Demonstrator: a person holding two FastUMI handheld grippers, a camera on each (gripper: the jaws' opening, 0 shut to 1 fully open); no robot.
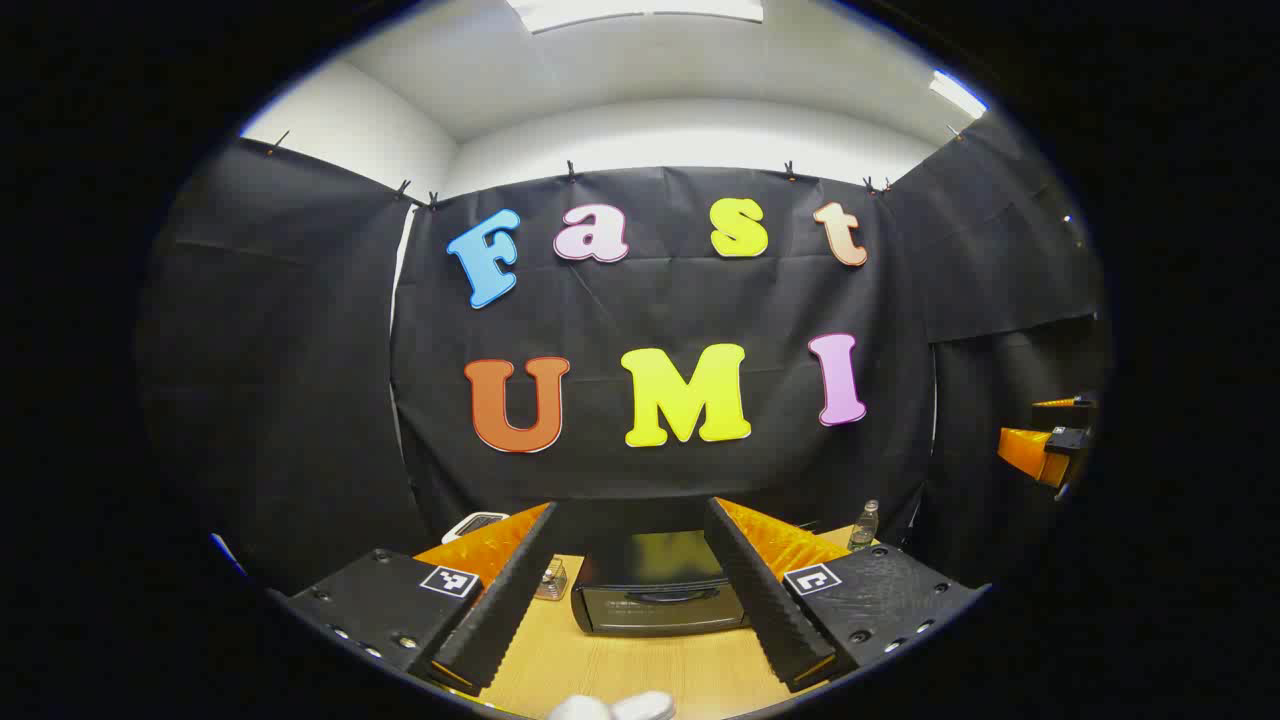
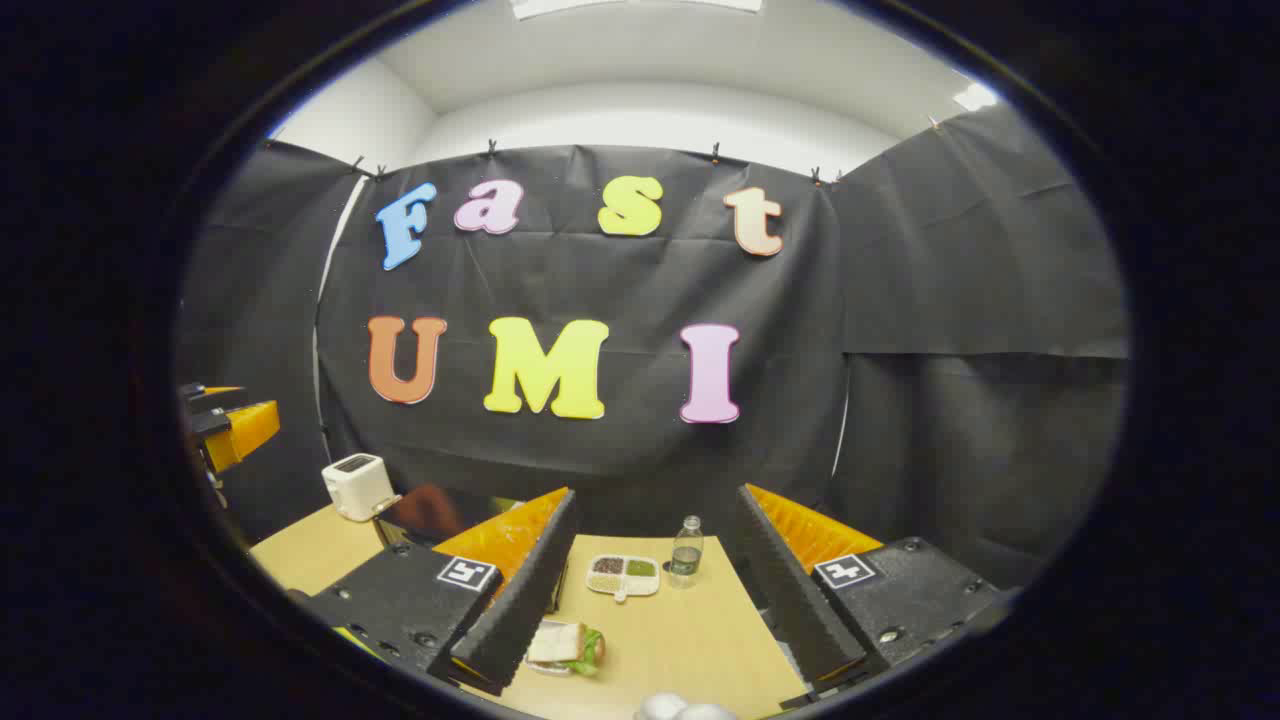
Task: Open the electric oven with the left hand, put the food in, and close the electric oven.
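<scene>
Left gripper (image 1: 640,590) spread wide, holding nothing — electric oven (image 1: 655,595) straight ahead between its fingers on the wooden worktop (image 1: 620,665), door shut. A small glass jar (image 1: 552,578) sits just beside the oven's left side; a bottle (image 1: 865,525) stands farther off, right.

Right gripper (image 2: 650,590) also spread, empty. Sandwich on a plate (image 2: 563,647) lies close by its left finger. Ahead between the fingers — divided tray (image 2: 623,577), the bottle just right of it. White toaster (image 2: 357,486) far left.

Bare tabletop (image 2: 690,630) between sandwich (image 2: 562,645), divided tray (image 2: 623,577) and bottle (image 2: 686,552).
</scene>
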